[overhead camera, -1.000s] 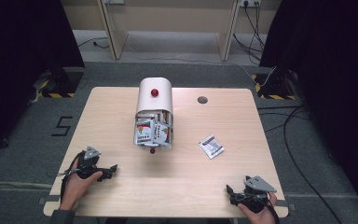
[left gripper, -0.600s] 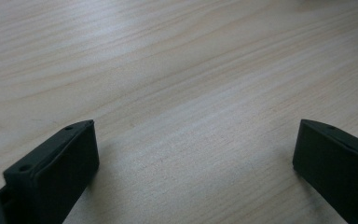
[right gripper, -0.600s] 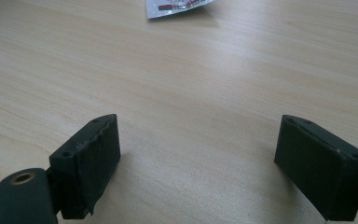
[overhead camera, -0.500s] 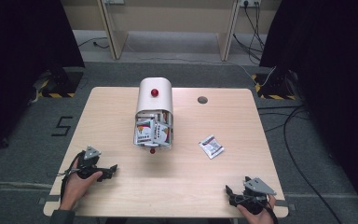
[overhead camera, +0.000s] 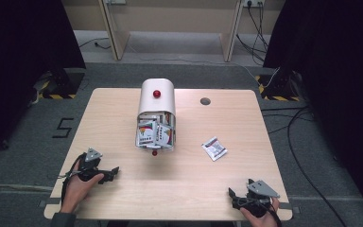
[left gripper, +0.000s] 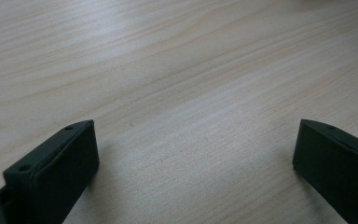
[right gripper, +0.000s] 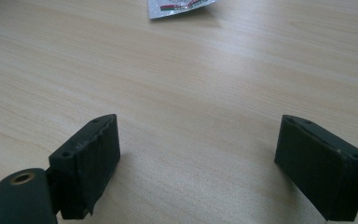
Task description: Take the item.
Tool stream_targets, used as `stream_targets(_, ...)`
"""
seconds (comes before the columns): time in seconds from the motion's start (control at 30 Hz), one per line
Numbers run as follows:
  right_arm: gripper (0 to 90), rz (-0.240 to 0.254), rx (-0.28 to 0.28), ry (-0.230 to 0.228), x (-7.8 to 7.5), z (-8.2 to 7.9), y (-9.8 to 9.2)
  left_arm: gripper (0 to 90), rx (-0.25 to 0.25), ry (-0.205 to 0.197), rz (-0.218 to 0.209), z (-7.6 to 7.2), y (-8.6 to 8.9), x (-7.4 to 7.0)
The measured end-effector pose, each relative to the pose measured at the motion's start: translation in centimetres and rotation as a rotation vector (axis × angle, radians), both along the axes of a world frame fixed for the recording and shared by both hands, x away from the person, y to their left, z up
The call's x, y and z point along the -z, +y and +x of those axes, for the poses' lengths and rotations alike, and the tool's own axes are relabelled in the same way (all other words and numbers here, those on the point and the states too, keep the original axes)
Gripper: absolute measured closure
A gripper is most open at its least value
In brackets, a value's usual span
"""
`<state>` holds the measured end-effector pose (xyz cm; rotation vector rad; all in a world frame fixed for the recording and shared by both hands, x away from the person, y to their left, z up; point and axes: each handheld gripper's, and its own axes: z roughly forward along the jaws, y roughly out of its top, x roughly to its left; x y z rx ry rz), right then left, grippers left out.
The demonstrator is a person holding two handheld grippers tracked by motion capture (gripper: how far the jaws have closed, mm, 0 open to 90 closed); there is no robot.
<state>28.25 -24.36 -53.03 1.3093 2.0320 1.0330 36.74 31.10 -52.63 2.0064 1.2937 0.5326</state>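
Note:
A white round-topped bin [overhead camera: 156, 101] with a red knob lies on its side at the table's middle, its mouth toward me and stuffed with several small printed packets [overhead camera: 155, 133]. One loose white packet [overhead camera: 214, 148] lies to its right; its lower edge [right gripper: 179, 7] shows at the top of the right gripper view. My left gripper [overhead camera: 111, 174] rests low at the front left, open, jaws wide over bare wood [left gripper: 196, 154]. My right gripper [overhead camera: 234, 196] sits at the front right edge, open, nothing between its jaws [right gripper: 198, 158].
A small red ball [overhead camera: 154, 152] lies just in front of the bin's mouth. A dark round grommet hole [overhead camera: 205, 100] is set in the light wood table [overhead camera: 189, 175] at the back right. Cables and black stands lie on the floor around the table.

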Motion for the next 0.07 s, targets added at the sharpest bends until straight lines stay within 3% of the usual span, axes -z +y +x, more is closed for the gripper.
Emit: stream_targets(0.07, 14.6, 0.000, -0.001, 0.003, -0.02, 0.01, 0.01, 0.0, 0.000, 0.000, 0.000, 0.00, 0.00, 0.00)
